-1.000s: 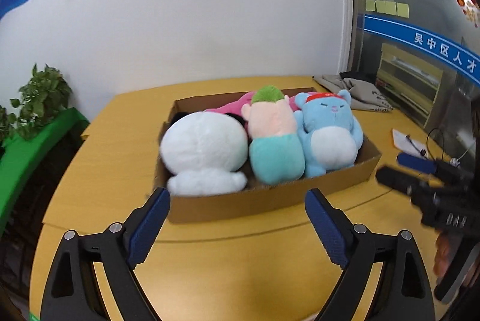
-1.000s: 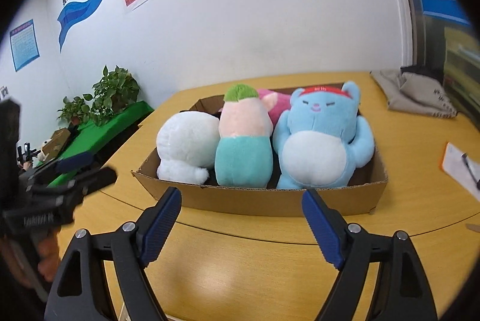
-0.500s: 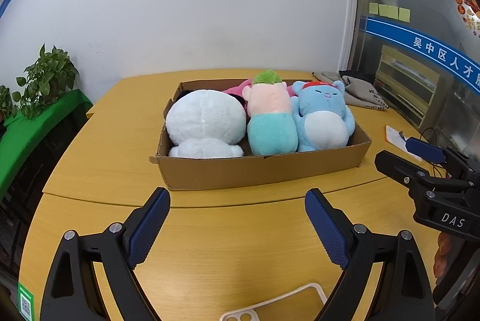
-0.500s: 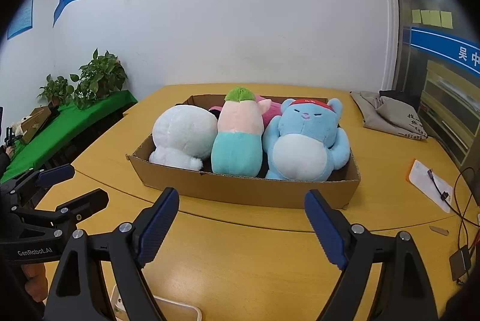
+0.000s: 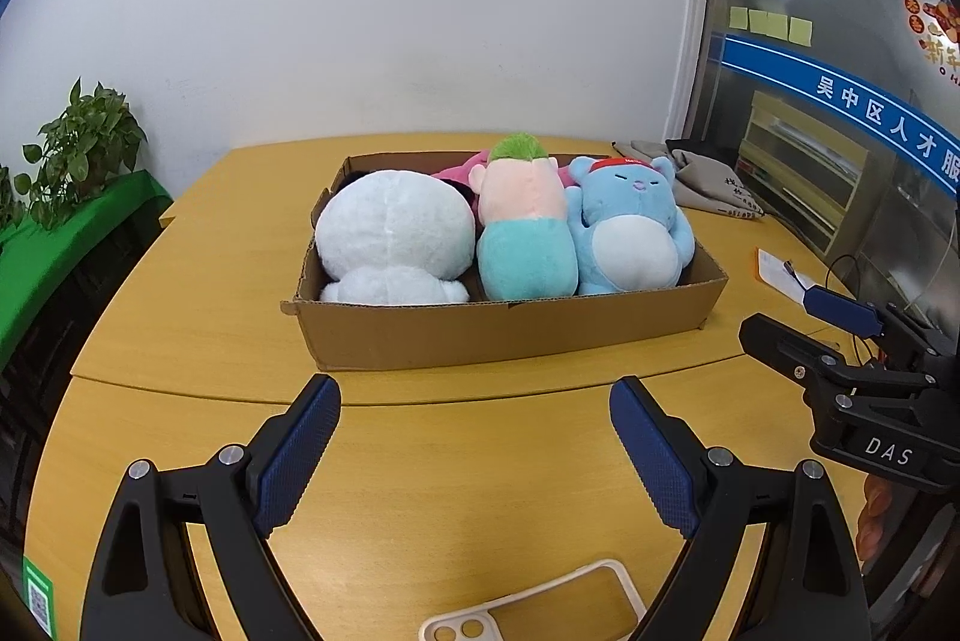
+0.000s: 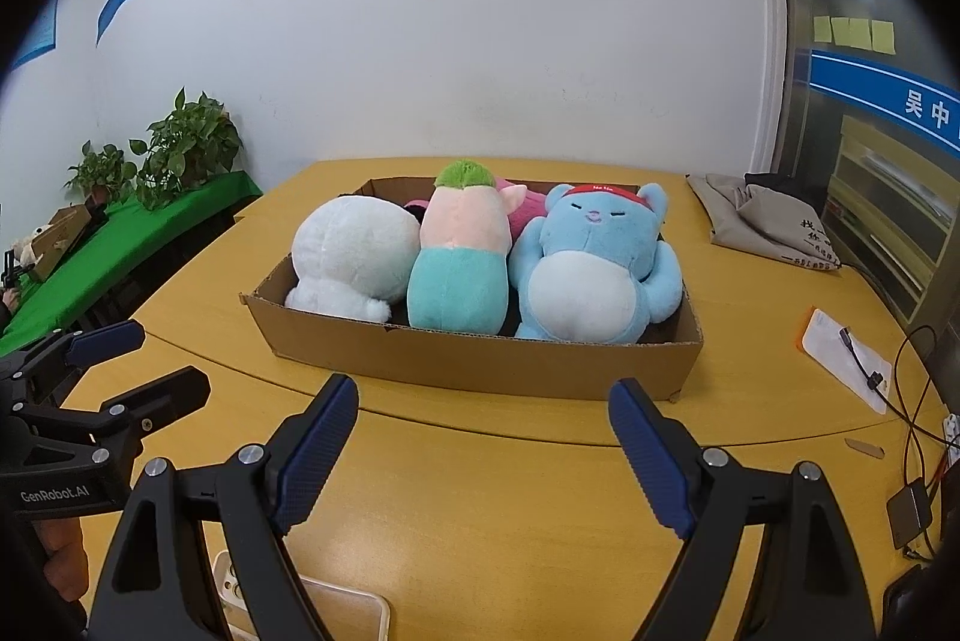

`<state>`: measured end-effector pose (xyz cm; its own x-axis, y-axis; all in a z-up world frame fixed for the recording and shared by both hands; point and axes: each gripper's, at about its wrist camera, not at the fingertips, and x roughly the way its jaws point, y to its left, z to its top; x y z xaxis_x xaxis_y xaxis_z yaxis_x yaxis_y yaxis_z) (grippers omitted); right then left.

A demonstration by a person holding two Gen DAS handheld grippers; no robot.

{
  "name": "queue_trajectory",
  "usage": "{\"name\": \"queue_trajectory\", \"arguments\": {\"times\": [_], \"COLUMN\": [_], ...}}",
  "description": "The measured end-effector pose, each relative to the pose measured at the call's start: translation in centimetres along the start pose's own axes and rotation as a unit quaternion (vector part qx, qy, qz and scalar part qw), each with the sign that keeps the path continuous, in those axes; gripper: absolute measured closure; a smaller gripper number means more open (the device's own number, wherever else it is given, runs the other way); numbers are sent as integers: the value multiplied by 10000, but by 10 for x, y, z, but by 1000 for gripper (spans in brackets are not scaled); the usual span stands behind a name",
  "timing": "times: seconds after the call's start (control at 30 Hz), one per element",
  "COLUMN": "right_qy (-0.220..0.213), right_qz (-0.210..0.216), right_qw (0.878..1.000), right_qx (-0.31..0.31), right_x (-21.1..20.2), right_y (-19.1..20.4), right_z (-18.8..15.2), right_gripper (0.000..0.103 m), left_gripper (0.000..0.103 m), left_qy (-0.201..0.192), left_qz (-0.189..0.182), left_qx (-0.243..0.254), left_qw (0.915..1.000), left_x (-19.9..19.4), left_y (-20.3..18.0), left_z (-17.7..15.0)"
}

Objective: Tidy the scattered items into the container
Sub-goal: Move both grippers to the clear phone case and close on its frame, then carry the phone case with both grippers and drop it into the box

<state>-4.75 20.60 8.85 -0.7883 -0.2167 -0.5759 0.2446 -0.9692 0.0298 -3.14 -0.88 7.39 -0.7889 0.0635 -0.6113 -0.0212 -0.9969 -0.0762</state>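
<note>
A shallow cardboard box (image 5: 510,329) (image 6: 480,362) sits mid-table. In it lie a white plush (image 5: 393,233) (image 6: 351,260), a peach and teal plush with green hair (image 5: 522,227) (image 6: 462,263), a blue bear with a red cap (image 5: 627,227) (image 6: 591,269), and a pink plush (image 5: 456,173) (image 6: 525,209) mostly hidden behind them. My left gripper (image 5: 474,437) is open and empty, short of the box's near wall. My right gripper (image 6: 480,440) is open and empty, also short of the box. Each gripper shows in the other's view, the right one (image 5: 840,341) and the left one (image 6: 108,371).
A clear phone case (image 5: 540,611) (image 6: 312,611) lies on the wooden table (image 5: 468,491) under the grippers. A grey cloth bag (image 6: 762,221) lies at the back right. Paper with a cable (image 6: 846,359) sits at the right edge. Plants (image 6: 180,149) stand left of the table.
Both grippers have pulled back from the box and risen; the box now looks smaller and farther. The phone case has come into view below. Both stay open.
</note>
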Motion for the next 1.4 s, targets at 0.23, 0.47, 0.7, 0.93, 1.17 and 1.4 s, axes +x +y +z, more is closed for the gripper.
{"name": "queue_trajectory", "arguments": {"times": [0.23,0.47,0.7,0.93,1.17,1.4], "right_qy": [193,1471,1976,1852,1814,781], "right_qz": [98,527,550,679,797,514], "right_qw": [9998,9877,9787,9794,9796,9948], "right_qx": [43,-19,3,-440,-333,-393], "right_x": [1,24,45,47,49,41], "right_y": [-4,11,26,48,48,30], "right_z": [-15,-109,-154,-158,-148,-58], "right_gripper": [17,18,25,81,96,96], "left_gripper": [9,9,30,92,95,95], "left_qy": [403,1429,2107,2163,1971,856], "left_qz": [-8,112,-73,-92,-103,-38], "left_qx": [-44,-68,-421,-382,-313,150], "left_qw": [9992,9896,9766,9755,9798,9962], "left_x": [0,12,36,45,45,37], "left_y": [15,35,37,25,19,5], "left_z": [-25,-104,-145,-152,-133,-23]}}
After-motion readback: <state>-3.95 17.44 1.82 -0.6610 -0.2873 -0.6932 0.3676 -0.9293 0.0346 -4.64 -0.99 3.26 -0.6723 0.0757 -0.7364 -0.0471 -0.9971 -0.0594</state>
